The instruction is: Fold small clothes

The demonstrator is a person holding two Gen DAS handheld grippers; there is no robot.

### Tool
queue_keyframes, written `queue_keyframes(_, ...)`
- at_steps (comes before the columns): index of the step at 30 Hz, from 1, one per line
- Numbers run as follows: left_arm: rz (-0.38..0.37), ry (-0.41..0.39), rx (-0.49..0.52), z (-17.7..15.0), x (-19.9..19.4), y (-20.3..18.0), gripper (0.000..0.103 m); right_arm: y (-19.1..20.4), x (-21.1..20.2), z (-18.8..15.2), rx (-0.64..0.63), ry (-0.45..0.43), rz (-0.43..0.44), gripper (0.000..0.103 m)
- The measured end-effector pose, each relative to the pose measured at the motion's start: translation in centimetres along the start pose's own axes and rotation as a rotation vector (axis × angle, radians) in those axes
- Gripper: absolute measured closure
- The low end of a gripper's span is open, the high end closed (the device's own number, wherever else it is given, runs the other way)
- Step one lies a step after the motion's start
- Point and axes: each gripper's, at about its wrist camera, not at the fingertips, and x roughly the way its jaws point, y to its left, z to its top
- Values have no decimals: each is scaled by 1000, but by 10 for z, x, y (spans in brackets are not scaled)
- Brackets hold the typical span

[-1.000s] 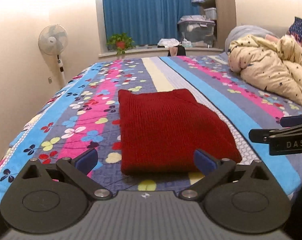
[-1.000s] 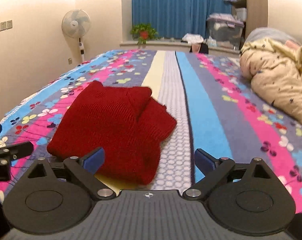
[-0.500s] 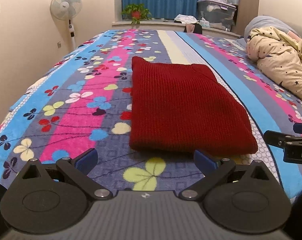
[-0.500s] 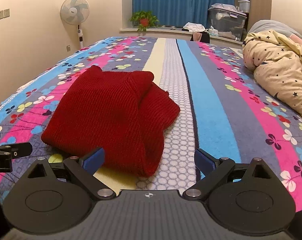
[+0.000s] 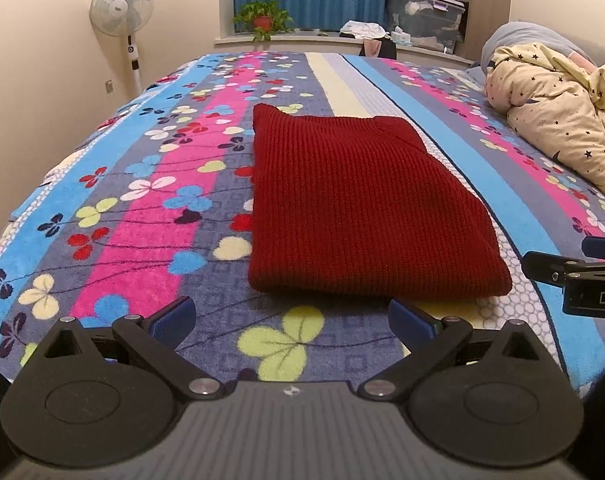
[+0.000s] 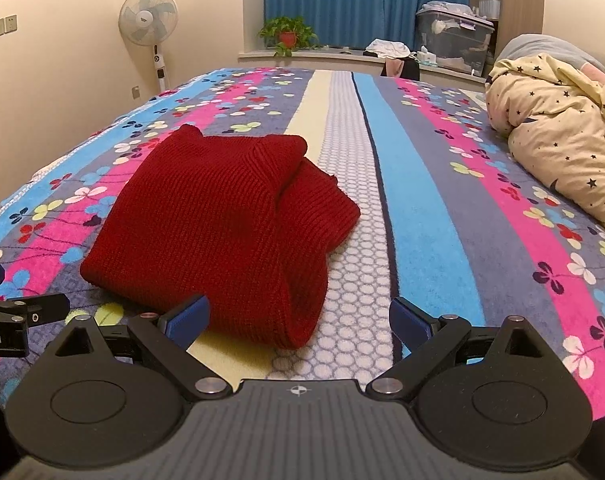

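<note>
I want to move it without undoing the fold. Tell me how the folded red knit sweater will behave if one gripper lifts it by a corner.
The red knit sweater is probably floppy: its layers bulge softly at the right fold, so a corner lift would likely let them sag apart. The ribbed knit should grip the pads rather than slip. On the plush bedspread it would likely bunch if pushed.

The bed (image 5: pixel 150 216) has a fuzzy striped blanket (image 6: pixel 422 216) spread over it, with bands of blue, pink, grey-purple and cream and little clover-like flowers all over. A folded dark red knit sweater (image 5: pixel 354 208) lies flat on it near the front edge, mostly across the grey and cream stripes, its open folded layers showing on the right side. Off to the far right sits a bunched-up cream duvet with dark stars (image 6: pixel 562 132), well apart from the sweater.
</note>
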Motion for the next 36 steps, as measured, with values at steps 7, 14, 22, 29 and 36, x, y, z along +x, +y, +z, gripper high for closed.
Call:
queue_keyframes(7, -4, -1, 3, 0, 0, 0, 1, 1, 1, 0, -6, 3, 1, 7)
queue_keyframes(14, -6, -1, 5, 0, 0, 0, 1, 1, 1, -1, -10, 5, 5, 7)
queue_keyframes(22, -7, -2, 6, 0, 0, -1, 1, 3, 1, -2, -14, 5, 8, 7)
queue_keyframes(29, -11, -4, 11, 0, -1, -2, 1, 2, 1, -2, -15, 4, 9, 7)
queue_keyframes(36, -13, -6, 14, 1, -1, -2, 1, 3, 0, -2, -17, 5, 9, 7)
